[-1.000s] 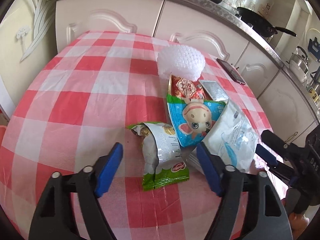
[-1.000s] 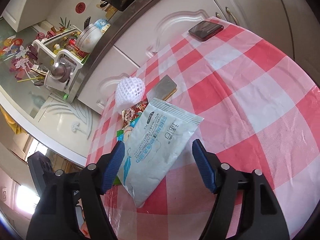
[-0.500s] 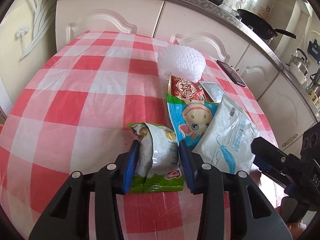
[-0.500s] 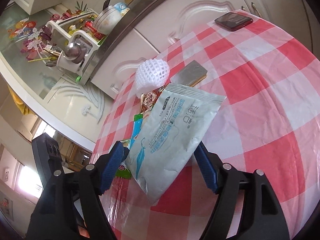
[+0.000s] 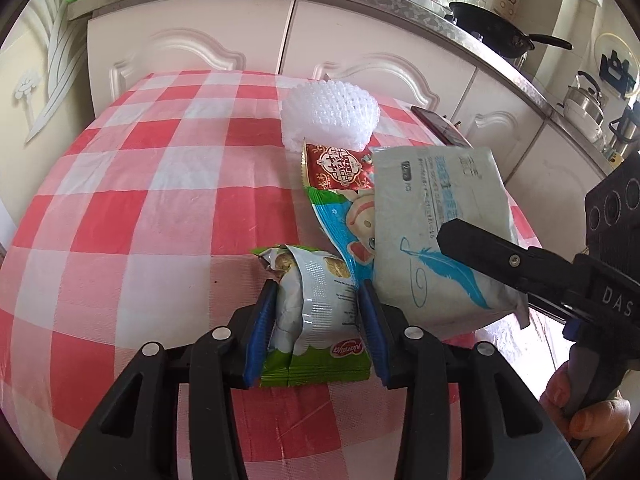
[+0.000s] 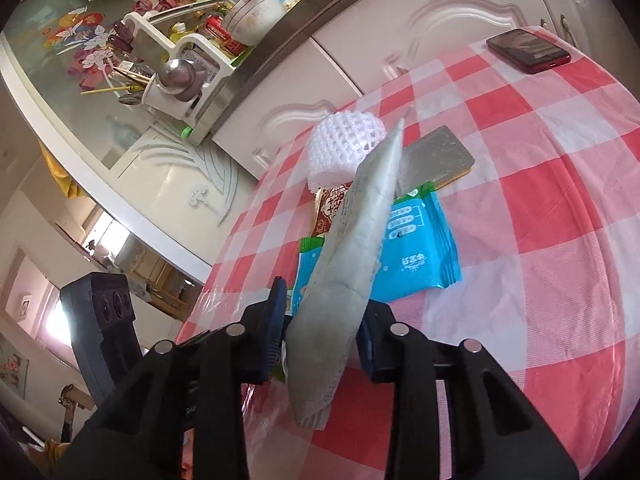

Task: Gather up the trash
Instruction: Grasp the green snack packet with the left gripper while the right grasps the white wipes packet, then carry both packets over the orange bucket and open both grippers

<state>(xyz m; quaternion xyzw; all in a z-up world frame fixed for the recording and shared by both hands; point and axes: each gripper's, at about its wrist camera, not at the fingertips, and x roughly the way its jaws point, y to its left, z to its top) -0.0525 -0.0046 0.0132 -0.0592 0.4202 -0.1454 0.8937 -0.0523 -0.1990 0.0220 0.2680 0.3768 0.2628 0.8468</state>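
pick-up step: my left gripper clamps the green snack wrapper, jaws easing slightly, my right gripper closing on the grey wipes pack; next, i lift both clear

Four wrappers lie about the table. One foam net, one phone, perhaps one grey packet.

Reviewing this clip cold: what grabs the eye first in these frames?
The red-checked tablecloth dominates. Near its front edge, the left gripper squeezes a green-and-white snack wrapper as its jaws ease open, while the right gripper, jaws closing, pinches a pale wet-wipe pack tilted up edge-on. Behind them sit a white foam net and a phone.
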